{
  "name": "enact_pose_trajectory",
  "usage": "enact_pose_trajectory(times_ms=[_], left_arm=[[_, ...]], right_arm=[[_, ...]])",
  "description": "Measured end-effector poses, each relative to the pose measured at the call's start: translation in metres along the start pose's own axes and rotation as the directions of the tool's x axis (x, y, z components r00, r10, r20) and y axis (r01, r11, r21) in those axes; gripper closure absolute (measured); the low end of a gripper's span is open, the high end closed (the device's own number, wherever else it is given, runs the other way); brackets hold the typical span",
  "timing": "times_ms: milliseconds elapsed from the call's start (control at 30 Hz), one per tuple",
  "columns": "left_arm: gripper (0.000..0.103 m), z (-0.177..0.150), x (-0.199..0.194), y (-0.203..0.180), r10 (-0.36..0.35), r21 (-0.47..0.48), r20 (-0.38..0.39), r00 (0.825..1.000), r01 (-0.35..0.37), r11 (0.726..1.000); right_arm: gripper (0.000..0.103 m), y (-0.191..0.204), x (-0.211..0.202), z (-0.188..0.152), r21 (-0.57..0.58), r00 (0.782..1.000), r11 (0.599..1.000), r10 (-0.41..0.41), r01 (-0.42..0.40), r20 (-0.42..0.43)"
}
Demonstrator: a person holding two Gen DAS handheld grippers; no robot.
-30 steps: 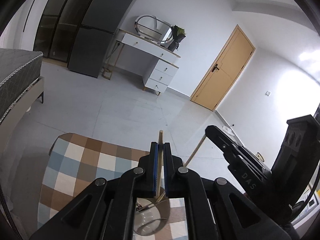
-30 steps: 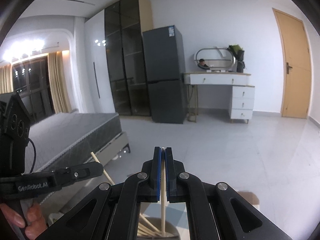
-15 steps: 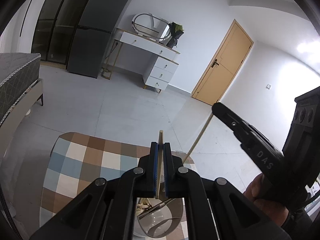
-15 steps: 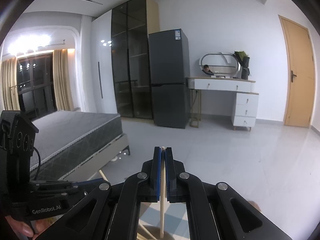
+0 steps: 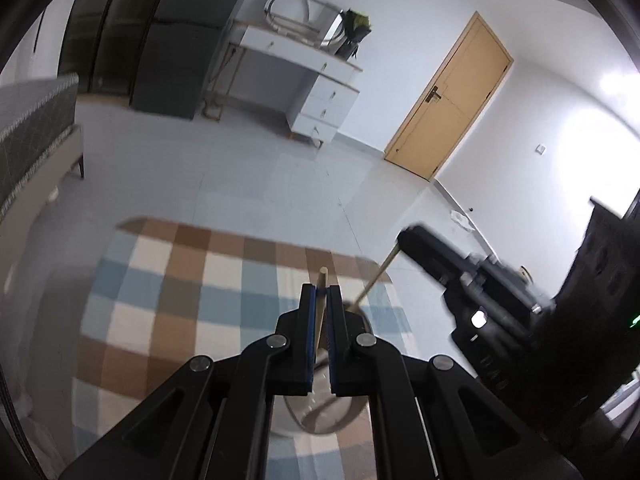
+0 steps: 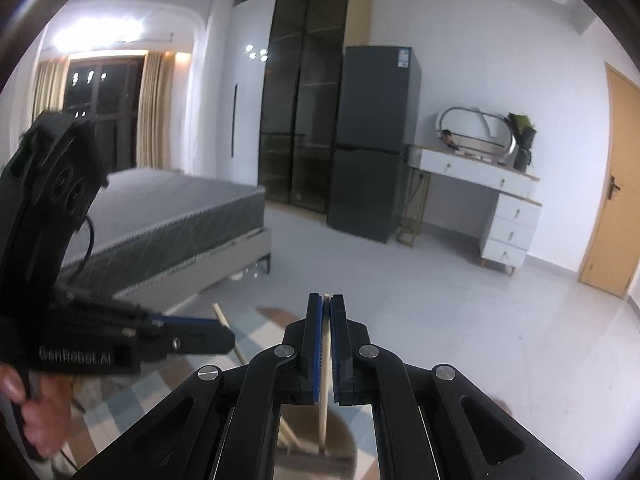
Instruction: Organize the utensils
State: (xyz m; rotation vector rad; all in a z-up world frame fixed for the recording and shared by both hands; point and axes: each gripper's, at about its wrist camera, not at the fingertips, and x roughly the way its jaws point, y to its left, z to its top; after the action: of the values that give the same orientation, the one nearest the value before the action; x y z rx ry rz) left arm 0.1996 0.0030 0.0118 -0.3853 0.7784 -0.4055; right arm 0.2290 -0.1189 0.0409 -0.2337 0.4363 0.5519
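My left gripper (image 5: 321, 290) is shut on a thick wooden chopstick (image 5: 322, 276) that stands almost upright, its lower end inside a round metal holder (image 5: 320, 416) just below the jaws. To the right, my right gripper (image 5: 406, 240) pinches a thinner chopstick (image 5: 374, 282) that slants down towards the same holder. In the right wrist view, the right gripper (image 6: 326, 300) is shut on that thin chopstick (image 6: 323, 412), which reaches into the holder (image 6: 348, 436). The left gripper (image 6: 224, 332) comes in from the left with its chopstick (image 6: 221, 314).
The holder stands on a table with a brown, blue and white checked cloth (image 5: 180, 280). A person's hand (image 6: 36, 420) grips the left tool. Beyond lie a grey tiled floor (image 5: 240, 184), a bed (image 6: 160, 216), a dark fridge (image 6: 372, 144) and a white dresser (image 6: 492, 192).
Both grippers have sunk towards the holder with their chopsticks, and the checked cloth fills more of the left view. The right gripper has rolled and come lower beside the left one.
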Motion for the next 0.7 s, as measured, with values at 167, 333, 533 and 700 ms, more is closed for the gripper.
enact_pose_trajectory(times_ms=[167,333,533,700], left_arm=[[0.102,-0.009,0.007,0.003,-0.039,-0.029,-0.124,0.992,0.035,0.999],[0.075,-0.012,-0.014,-0.007,0.022,0.002,-0.109,0.994,-0.022,1.000],[0.043,-0.014,-0.064,-0.028,0.120,0.039,0.013,0.993,-0.121,0.992],[0.039,-0.016,-0.102,-0.043,0.199,0.041,0.077,0.977,-0.203,0.978]], right_arm=[[0.062,-0.008,-0.001,-0.029,0.088,0.994,0.996,-0.012,0.022,-0.112],[0.048,-0.016,-0.038,-0.043,0.203,0.997,0.979,-0.015,0.031,-0.078],[0.035,-0.013,-0.089,-0.046,0.269,0.995,0.959,-0.079,0.092,-0.057],[0.023,-0.001,-0.142,-0.034,0.297,0.990,0.947,-0.137,0.125,0.022]])
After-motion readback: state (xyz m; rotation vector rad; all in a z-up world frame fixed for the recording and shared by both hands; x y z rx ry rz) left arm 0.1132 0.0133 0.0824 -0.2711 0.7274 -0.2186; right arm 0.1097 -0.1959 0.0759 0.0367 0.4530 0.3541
